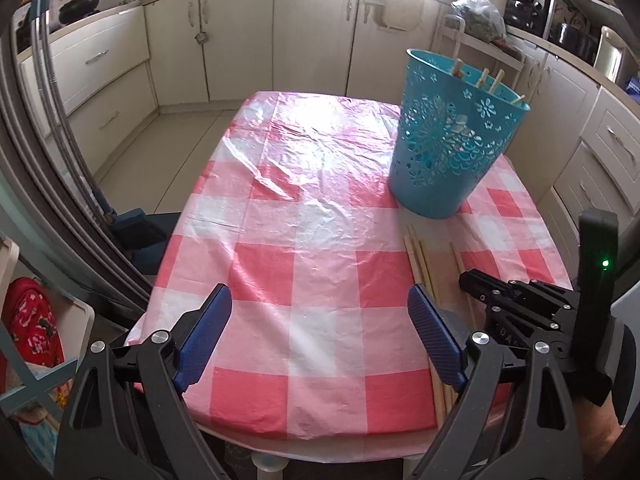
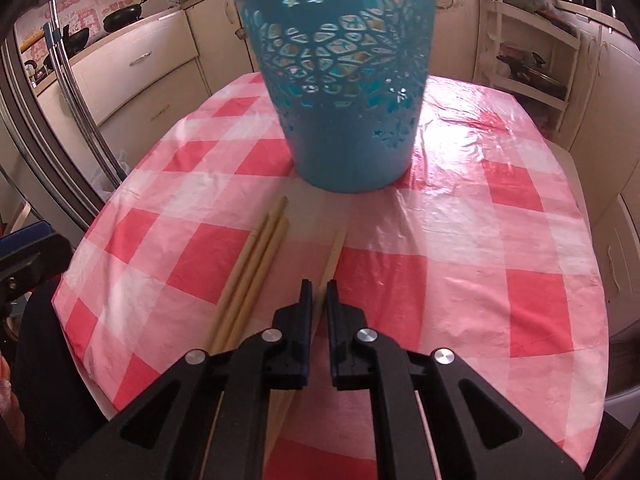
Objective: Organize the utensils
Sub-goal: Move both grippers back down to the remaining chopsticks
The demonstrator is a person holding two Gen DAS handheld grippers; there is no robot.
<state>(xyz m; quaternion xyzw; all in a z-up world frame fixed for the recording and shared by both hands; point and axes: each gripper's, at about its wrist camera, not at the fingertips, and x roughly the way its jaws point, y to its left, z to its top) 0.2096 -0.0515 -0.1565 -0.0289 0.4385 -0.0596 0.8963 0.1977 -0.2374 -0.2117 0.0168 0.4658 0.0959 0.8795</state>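
Note:
A blue perforated basket [image 1: 452,140] stands on the pink checked table [image 1: 304,216] and holds several wooden chopsticks [image 1: 486,78]. More chopsticks [image 2: 256,264] lie on the cloth in front of the basket [image 2: 340,80]. My right gripper [image 2: 319,288] is shut on a single chopstick [image 2: 334,252] that lies apart from the other three, low at the table. It also shows in the left wrist view [image 1: 466,280]. My left gripper [image 1: 320,308] is open and empty above the table's near edge, left of the chopsticks [image 1: 420,264].
Cream kitchen cabinets [image 1: 240,40] run behind the table. A shelf rack [image 2: 532,48] stands at the right. A fridge door [image 1: 36,128] and a cart [image 1: 36,340] are at the left. A wok [image 2: 124,10] sits on the counter.

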